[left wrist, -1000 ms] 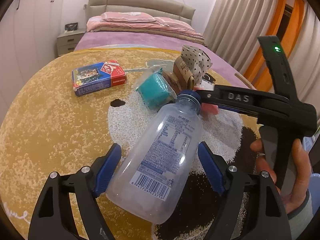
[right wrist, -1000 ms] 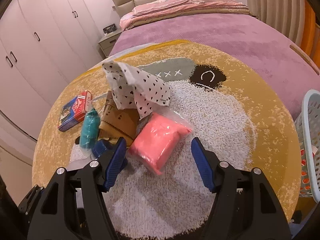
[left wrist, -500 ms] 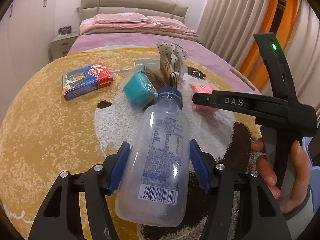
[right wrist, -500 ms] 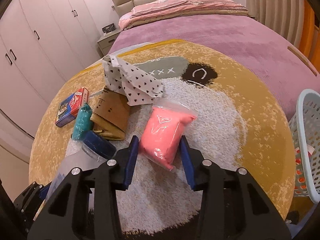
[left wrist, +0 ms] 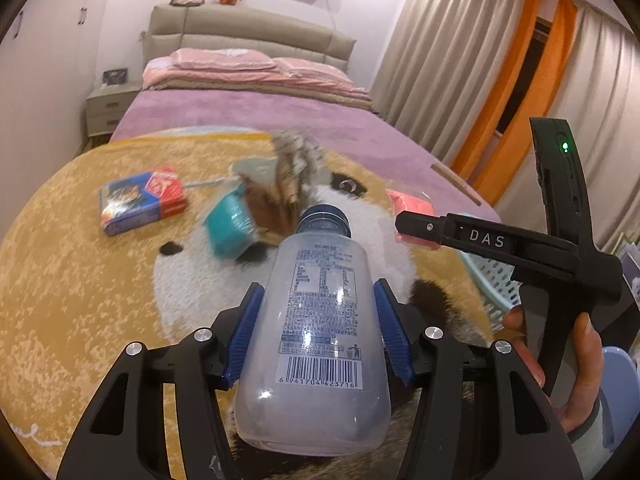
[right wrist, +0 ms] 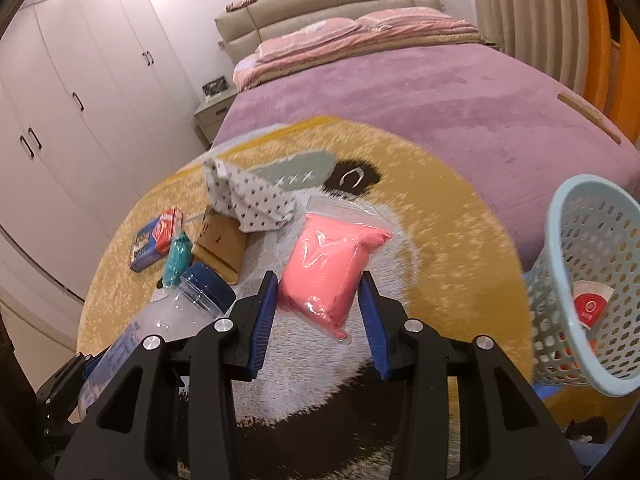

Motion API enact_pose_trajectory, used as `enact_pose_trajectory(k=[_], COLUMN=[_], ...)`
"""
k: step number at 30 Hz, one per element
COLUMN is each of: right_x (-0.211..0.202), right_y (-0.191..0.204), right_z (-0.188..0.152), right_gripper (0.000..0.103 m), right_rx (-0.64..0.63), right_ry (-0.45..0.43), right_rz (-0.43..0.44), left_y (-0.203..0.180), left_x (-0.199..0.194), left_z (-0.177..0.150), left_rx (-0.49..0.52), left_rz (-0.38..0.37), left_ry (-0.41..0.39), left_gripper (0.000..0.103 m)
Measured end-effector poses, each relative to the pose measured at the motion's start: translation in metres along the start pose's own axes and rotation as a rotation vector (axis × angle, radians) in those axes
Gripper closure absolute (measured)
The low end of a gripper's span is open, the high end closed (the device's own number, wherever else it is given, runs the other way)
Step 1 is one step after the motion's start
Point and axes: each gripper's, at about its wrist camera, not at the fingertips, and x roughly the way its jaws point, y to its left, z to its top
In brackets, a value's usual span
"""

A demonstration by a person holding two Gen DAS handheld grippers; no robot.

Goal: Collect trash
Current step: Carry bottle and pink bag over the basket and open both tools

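left tongs point(left wrist: 316, 332): closing, pads pressed on the bottle point(left wrist: 320, 320)
right tongs point(right wrist: 318, 320): part-open, clamped the pink bag point(right wrist: 332, 268)
basket point(right wrist: 580, 264): right

Both sets of tongs are the same build: chunky matte black plastic arms with cut-out windows, a couple of shiny silver screws on each side, and ribbed blue pads point(left wrist: 246, 336) lining the inside of the fingers. The left tongs point(left wrist: 316, 334) and right tongs point(right wrist: 318, 320) match. From the left camera, the right unit has white "DAS" lettering, a small green light up top, and a pale grey-blue sleeve cuff point(left wrist: 592, 420) below.
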Motion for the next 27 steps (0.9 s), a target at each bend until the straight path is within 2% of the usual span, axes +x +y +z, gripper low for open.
enact_pose_trajectory(k=[6, 15, 27], right_x=[-0.021, -0.060, -0.086], right_y=[-0.023, -0.083, -0.184], right_z=[0.009, 0.014, 0.005], right_gripper=[0.065, 0.065, 0.065], right_rx=[0.037, 0.135, 0.313], right_ry=[-0.049, -0.126, -0.151], right_rz=[-0.026, -0.083, -0.176], left_y=[-0.029, -0.086, -0.175], left_x=[0.003, 0.024, 0.086], left_z=[0.015, 0.038, 0.053], left_rx=[0.048, 0.140, 0.246], left_rz=[-0.039, -0.114, -0.247], left_ry=[-0.030, -0.045, 0.023], left_gripper=[0.049, 0.049, 0.049])
